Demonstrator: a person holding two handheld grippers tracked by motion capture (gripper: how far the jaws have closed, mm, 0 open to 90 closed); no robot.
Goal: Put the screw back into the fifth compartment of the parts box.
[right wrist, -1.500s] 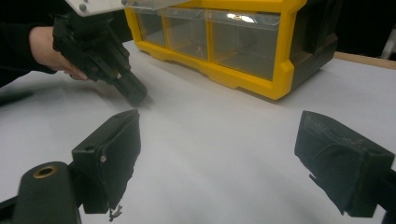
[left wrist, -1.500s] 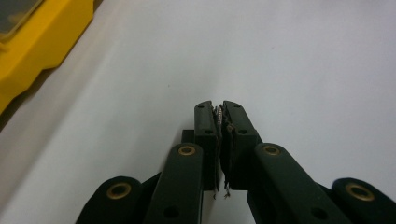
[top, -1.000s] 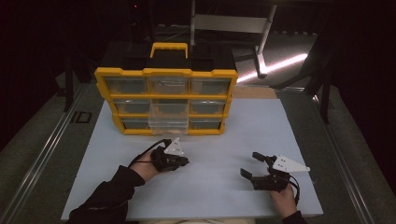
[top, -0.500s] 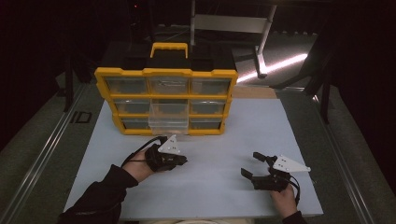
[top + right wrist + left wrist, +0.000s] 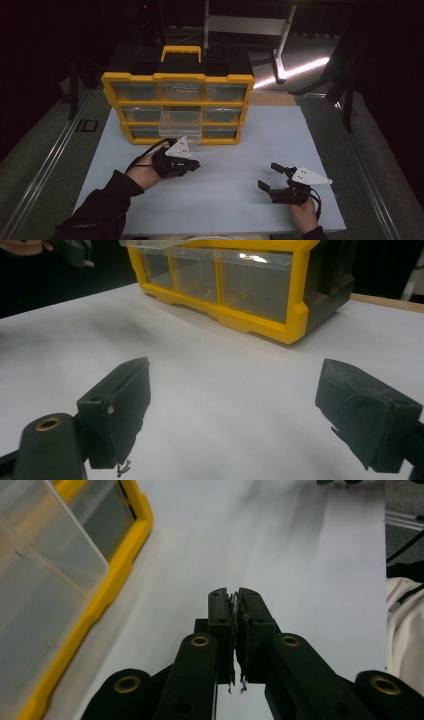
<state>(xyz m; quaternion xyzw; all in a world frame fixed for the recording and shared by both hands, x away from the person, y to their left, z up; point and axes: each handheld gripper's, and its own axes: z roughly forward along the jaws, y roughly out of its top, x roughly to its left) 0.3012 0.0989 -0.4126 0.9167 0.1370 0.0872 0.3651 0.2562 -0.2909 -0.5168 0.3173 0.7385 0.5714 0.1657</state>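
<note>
left tool [image 5: 192,165] now higher, thin screw [image 5: 233,601] lengthwise between its pads

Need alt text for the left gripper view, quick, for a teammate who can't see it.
The left gripper has its black jaws shut on a small screw, above a white table mat. A yellow drawer organizer with clear drawers is at the left.
</note>
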